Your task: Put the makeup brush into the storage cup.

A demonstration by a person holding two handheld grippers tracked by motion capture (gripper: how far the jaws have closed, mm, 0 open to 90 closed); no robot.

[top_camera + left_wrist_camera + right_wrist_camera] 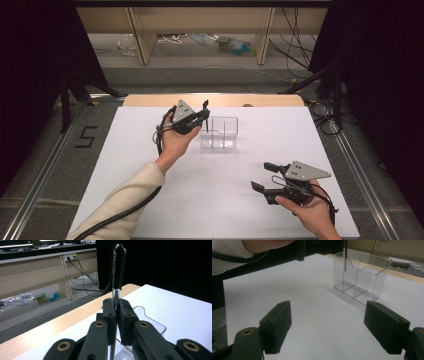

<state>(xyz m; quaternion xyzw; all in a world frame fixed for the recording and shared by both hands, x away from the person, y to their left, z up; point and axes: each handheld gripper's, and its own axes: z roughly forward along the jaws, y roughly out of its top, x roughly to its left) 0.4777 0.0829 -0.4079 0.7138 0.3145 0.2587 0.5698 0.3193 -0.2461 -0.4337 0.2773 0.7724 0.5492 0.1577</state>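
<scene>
We are gripping thin dark comb-like stick [118, 267] in left tool [204, 114], jaws pinching its metal shaft, toothed end rising upright past jaw tips. Stick's lower end is dipping into clear plastic organizer [223, 132], near-left compartment as right gripper view [345, 257] shows it. Organizer [362, 277] is standing upright on white tabletop [220, 200], just beside left tool. We are holding right tool [264, 176] wide open, nothing between jaws, low over tabletop, well apart from organizer, which is lying ahead of its jaws.
</scene>
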